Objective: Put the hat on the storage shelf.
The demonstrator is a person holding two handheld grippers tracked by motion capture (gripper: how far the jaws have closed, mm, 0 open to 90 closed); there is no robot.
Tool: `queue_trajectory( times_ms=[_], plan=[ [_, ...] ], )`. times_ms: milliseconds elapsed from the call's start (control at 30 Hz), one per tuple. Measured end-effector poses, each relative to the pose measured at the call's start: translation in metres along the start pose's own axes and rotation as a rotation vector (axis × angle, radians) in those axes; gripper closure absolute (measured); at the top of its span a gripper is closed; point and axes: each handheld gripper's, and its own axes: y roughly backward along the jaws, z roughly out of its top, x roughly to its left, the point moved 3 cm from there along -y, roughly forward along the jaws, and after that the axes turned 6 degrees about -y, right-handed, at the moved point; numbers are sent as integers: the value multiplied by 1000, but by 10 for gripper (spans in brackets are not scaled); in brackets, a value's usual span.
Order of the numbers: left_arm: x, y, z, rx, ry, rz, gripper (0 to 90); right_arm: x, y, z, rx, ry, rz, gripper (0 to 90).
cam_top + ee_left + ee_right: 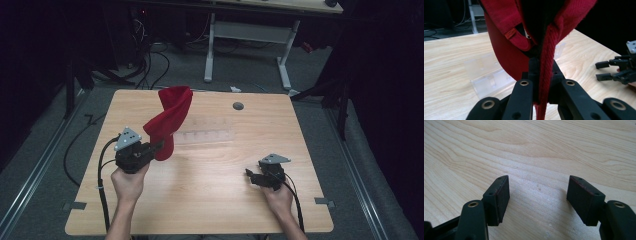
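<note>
- Just ahead of the left gripper (161, 145), a red cap (169, 120) rises up and away from the jaws, its long axis tilted from the gripper's tips toward the far side of the table (210, 200).
- The left gripper's jaws are pressed together on a fold of the cap's edge; in the left gripper view the red fabric (546, 72) runs straight down between the two black jaws, and the body of the cap hangs above and beyond them, lifted off the wood.
- The right gripper (251, 176) sits well apart from the cap, off to the left gripper's right, low over the table with its jaws spread wide and nothing between them; bare wood shows between its pads (499, 195).
- The left hand is plainly the nearer one, so any move on the cap's free end would have the right gripper cross the table toward it.
- A clear plastic stand (490, 75) lies on the table just beyond the left gripper, under the cap.
- The table is pale wood; around it are a grey floor, cables and a white desk frame (250, 40) in a dark room.
</note>
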Motion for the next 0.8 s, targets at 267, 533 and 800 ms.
queue_trajectory(
  times_ms=[267,533,800],
  plan=[
    [10,-7,12,-48,-27,29,847,0,0,0,1,2,3,343],
    [22,-19,23,-70,-41,61,847,0,0,0,2,3,3,338],
    [38,-34,27,-78,-28,86,847,0,0,0,1,4,3,336]
  ],
)
